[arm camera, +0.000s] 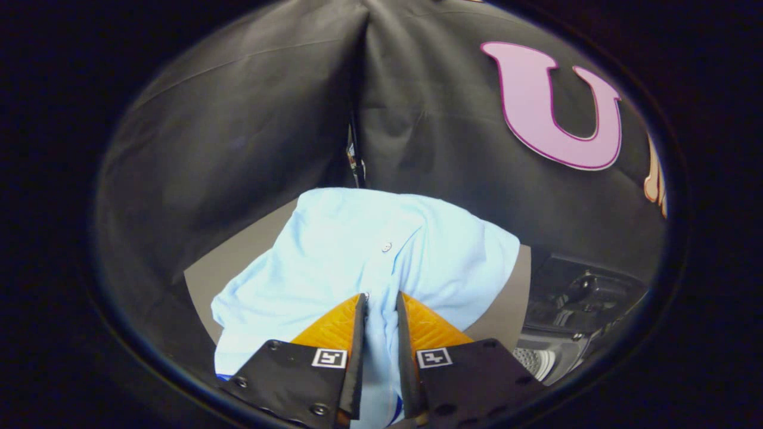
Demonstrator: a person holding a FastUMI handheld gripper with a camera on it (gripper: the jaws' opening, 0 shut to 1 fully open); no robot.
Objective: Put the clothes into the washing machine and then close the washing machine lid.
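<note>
Tongs (381, 298) nearly closed, apparently pinching a fold of soft, rumpled pale-blue shirt (357, 250).

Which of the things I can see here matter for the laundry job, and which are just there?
Part of the job:
- light blue shirt, pinched between the fingers of the gripper
- washing machine, lid open, beside the shirt

Just there:
- grey table under the shirt
- black cloth wall behind
</note>
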